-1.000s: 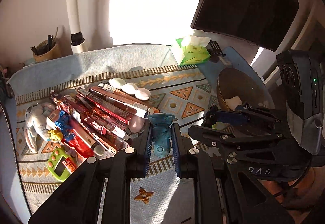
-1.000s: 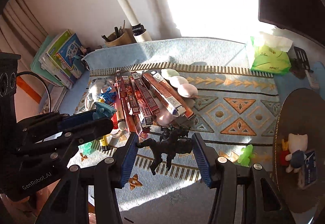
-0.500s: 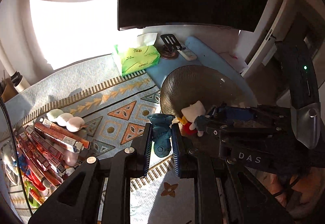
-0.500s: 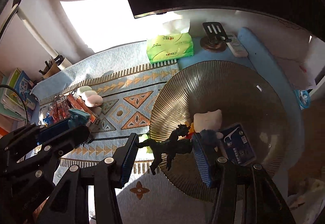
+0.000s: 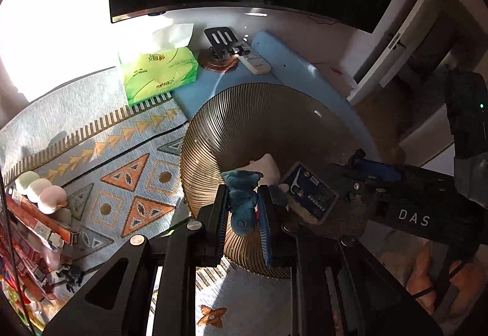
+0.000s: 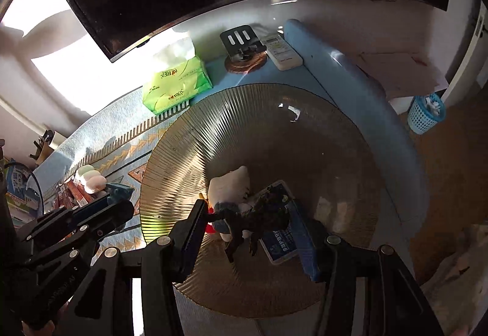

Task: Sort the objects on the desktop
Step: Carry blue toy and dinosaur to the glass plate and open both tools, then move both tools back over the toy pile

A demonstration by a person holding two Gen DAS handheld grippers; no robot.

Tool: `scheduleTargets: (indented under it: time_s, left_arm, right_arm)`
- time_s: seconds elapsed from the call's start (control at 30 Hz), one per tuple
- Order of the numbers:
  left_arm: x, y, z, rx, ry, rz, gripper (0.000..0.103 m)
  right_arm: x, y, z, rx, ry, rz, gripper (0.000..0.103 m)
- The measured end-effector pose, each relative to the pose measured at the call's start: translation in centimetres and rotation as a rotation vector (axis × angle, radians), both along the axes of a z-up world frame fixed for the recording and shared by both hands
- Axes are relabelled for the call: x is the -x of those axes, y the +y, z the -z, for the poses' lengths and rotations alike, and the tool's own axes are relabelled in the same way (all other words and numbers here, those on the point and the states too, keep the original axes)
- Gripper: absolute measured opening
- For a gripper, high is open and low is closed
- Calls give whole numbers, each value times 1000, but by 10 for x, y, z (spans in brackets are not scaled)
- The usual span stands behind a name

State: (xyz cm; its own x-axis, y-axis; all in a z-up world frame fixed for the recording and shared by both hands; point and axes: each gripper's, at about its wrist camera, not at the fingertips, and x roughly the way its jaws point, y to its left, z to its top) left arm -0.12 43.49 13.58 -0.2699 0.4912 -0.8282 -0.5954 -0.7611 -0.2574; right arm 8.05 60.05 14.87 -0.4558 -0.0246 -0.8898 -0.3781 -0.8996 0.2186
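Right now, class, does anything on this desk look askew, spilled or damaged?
Nothing is spilled or broken. One oddity: a small black animal figure lies alone on the patterned mat beside the red boxes, apart from the toys in the ribbed brown glass plate.

Blue figure (image 5: 242, 198) — ribbed amber plate (image 5: 244, 122)

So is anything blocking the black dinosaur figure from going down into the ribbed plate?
Partly. The black dinosaur figure, held in the right gripper, hangs right over a white plush toy and a blue card already lying in the ribbed plate; the plate's far half is bare.
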Motion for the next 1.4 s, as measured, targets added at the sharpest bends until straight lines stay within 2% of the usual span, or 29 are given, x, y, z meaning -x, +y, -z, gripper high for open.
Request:
scheduleTargets:
  time_s: [0.2,0.37,0.4,0.43,0.53,0.57,0.63,0.7,0.8,1.07,1.37,1.4]
  left_arm:
    - [2,25,21,20,-29,34,15]
    - [10,30,25,-4,-35,34,16]
    - [13,30,27,-15,-52,36,19]
    - [17,31,30,-28,-81,37,26]
    - [22,26,34,-69,-141,12,30]
    - [22,24,33,-78,-149,4,31]
    - [21,19,31,-112,-158,4,41]
    - [19,14,28,-132,-161,0,49]
    - [15,7,23,-157,-173,-2,51]
    - [2,-18,16,-180,-182,-44,51]
    - [-8,-74,21,-212,-258,-123,53]
    - [-10,-83,21,-222,-267,-134,58]
  right_arm:
    - [-2,19,22,52,-41,46,53]
    - [5,18,21,62,-3,22,53]
    - [8,17,22,86,4,12,53]
    - [9,18,24,118,7,8,54]
    - [3,20,25,184,37,48,59]
    - [1,21,24,190,48,59,60]
    - [-5,22,20,198,76,71,66]
    - [-7,22,16,198,94,83,67]
    - [-9,20,13,211,99,83,67]
    - [-3,-11,16,196,59,-3,67]
    - [4,-65,13,201,55,-109,67]
    - [5,-72,12,207,59,-117,67]
